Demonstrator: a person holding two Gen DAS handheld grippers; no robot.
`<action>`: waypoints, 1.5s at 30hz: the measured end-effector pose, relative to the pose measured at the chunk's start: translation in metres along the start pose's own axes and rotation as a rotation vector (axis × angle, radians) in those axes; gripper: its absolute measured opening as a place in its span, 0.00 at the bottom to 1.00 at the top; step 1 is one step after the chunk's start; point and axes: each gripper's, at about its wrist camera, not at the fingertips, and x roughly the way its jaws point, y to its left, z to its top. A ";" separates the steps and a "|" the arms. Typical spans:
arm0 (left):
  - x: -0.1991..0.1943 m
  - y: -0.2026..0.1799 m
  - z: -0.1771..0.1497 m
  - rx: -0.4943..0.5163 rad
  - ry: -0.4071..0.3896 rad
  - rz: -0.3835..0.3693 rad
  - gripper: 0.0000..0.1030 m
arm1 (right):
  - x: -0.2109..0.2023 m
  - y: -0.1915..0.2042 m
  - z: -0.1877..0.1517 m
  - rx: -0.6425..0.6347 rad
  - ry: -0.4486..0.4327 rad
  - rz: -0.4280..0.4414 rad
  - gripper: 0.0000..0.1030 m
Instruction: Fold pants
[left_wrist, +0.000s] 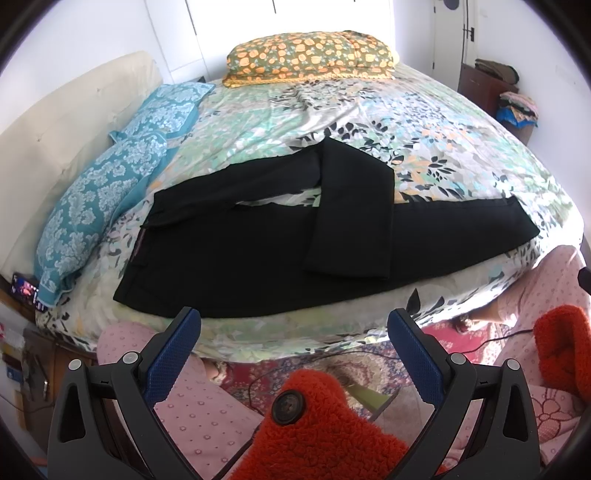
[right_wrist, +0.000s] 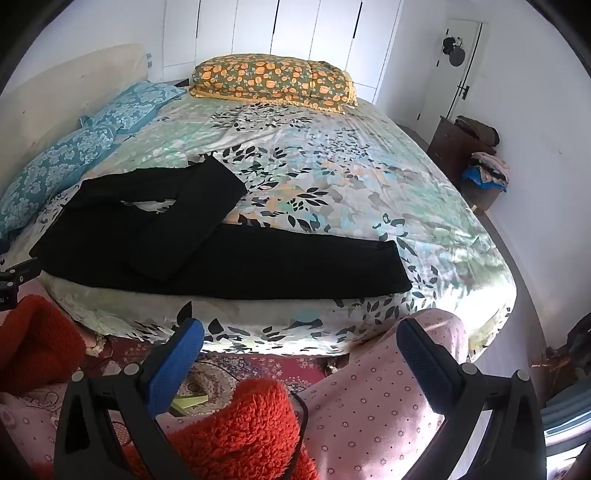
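Black pants (left_wrist: 258, 251) lie on the floral bedsheet near the bed's front edge, waistband at the left. One leg stretches right toward the bed's edge. The other leg (left_wrist: 351, 218) is folded back across it, its cuff near the front. The pants show in the right wrist view (right_wrist: 207, 254) too. My left gripper (left_wrist: 293, 321) is open and empty, held back in front of the bed, above the person's lap. My right gripper (right_wrist: 299, 330) is open and empty, also short of the bed's front edge.
The bed (left_wrist: 369, 110) has an orange-flowered folded quilt (left_wrist: 310, 55) at the far side and blue pillows (left_wrist: 110, 184) at the left. A dresser with clothes (right_wrist: 469, 155) stands at the right wall. The person's red fleece (left_wrist: 321, 428) and pink trousers (right_wrist: 376, 406) fill the foreground.
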 end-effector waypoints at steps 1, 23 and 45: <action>0.001 0.002 -0.001 -0.004 0.003 0.001 0.99 | 0.000 0.002 0.002 -0.003 0.002 0.000 1.00; 0.010 0.022 -0.014 -0.063 0.072 0.046 0.99 | 0.010 0.042 0.016 -0.144 0.019 0.080 1.00; 0.013 0.020 -0.013 -0.047 0.074 0.043 0.99 | 0.014 0.049 0.016 -0.167 0.035 0.099 1.00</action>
